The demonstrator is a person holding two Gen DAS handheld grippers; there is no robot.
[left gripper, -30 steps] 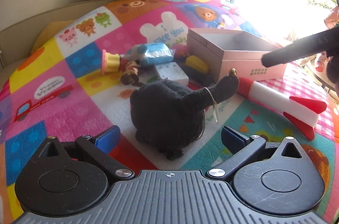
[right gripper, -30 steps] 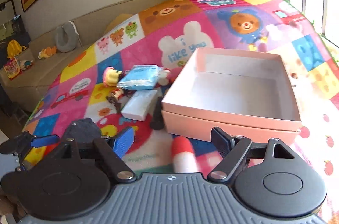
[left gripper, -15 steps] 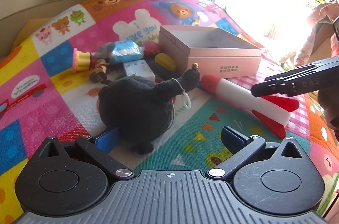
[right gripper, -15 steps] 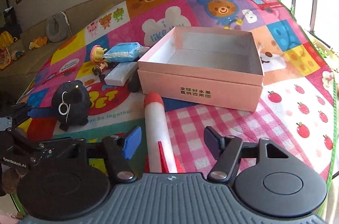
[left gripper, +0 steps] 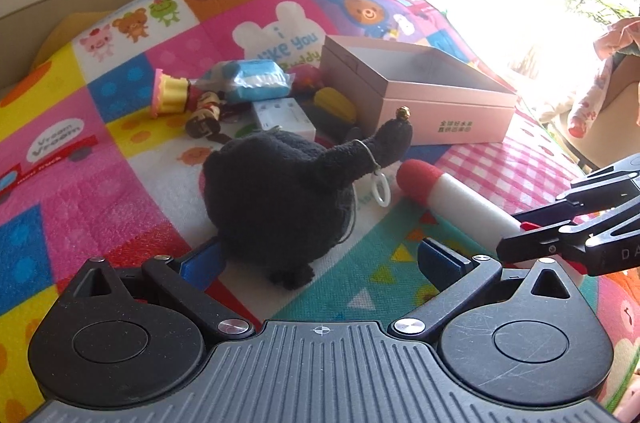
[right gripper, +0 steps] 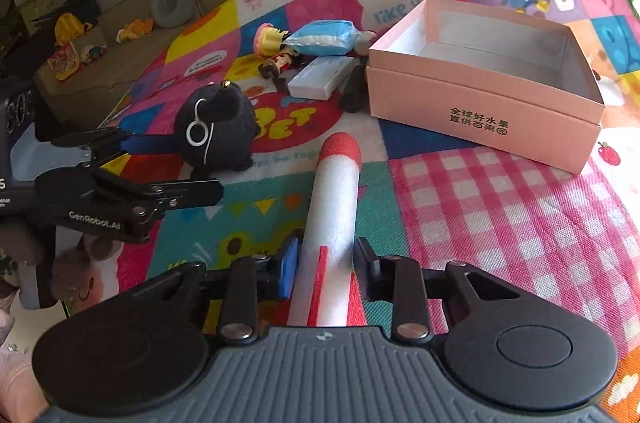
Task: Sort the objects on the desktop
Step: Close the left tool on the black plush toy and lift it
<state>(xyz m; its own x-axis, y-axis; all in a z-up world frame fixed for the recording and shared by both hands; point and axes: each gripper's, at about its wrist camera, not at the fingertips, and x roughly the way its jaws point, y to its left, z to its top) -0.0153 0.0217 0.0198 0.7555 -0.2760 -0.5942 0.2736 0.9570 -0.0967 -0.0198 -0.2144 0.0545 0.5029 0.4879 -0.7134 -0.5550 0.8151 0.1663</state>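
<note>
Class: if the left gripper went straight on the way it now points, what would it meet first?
Most likely the black plush toy, which sits just ahead of the open left gripper, nearer its left finger; depth is uncertain.

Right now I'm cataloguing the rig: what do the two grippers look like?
Both match: black linkage arms with silver pivot screws, round black housings and a ribbed grey body. The left gripper and right gripper have blue pads on the jaws. White "GenRobot.AI" lettering marks the left one's side.

The left wrist view looks low over the mat, close behind the black plush toy (left gripper: 280, 199); the right wrist view looks along the foam rocket (right gripper: 332, 207). Both share toy, rocket and pink box (right gripper: 492, 103)
</note>
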